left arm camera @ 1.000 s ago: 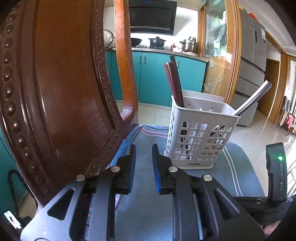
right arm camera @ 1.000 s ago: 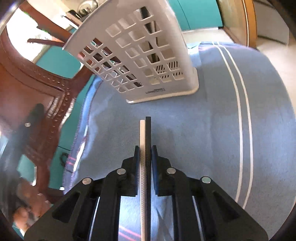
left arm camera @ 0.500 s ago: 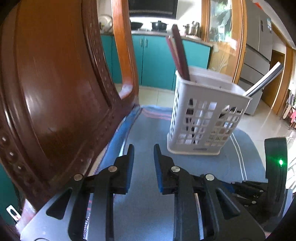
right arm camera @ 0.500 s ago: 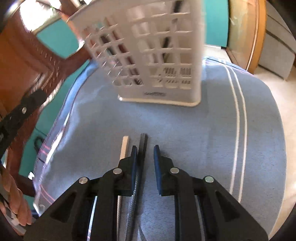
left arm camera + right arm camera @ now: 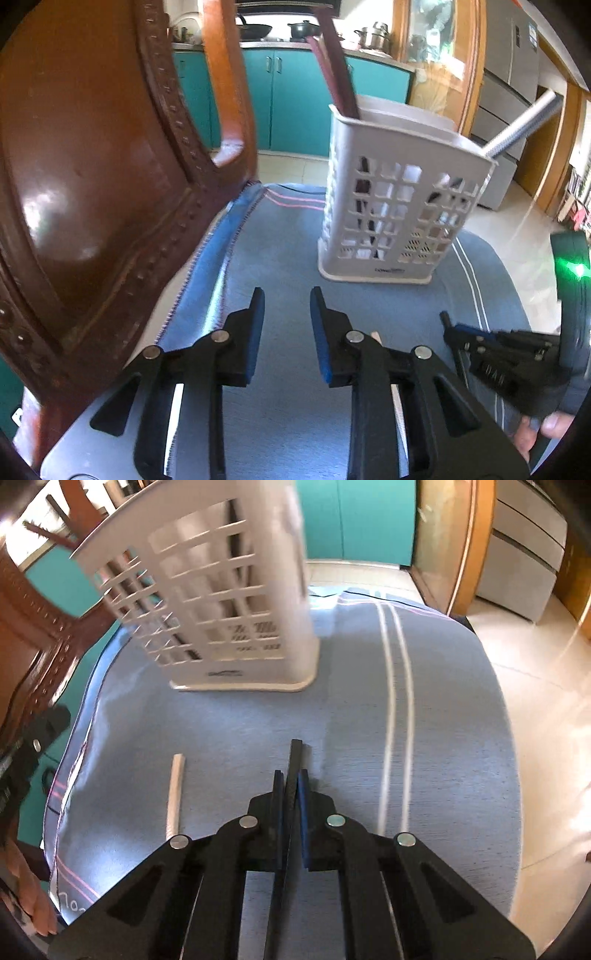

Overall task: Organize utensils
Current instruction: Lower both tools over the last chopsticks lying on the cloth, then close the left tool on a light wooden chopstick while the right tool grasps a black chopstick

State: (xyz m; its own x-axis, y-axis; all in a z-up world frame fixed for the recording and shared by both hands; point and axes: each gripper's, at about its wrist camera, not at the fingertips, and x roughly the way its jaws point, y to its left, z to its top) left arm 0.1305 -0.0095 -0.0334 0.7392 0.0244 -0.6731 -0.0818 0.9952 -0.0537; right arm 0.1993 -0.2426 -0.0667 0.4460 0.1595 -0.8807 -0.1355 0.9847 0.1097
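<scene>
Black chopstick between closing right claw jaws; white chopstick left

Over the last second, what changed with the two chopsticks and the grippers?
The right gripper held the black and pale chopsticks together, loosened, and is now closing on the black chopstick alone. The pale chopstick was let go and lies apart to its left on the blue cloth. The left gripper is opening, nothing between its jaws. The white basket stayed put.

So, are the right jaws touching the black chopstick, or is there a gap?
Touching. The right wrist view shows the right gripper closing on the black chopstick, both pads against it; the white chopstick lies apart on the cloth.
</scene>
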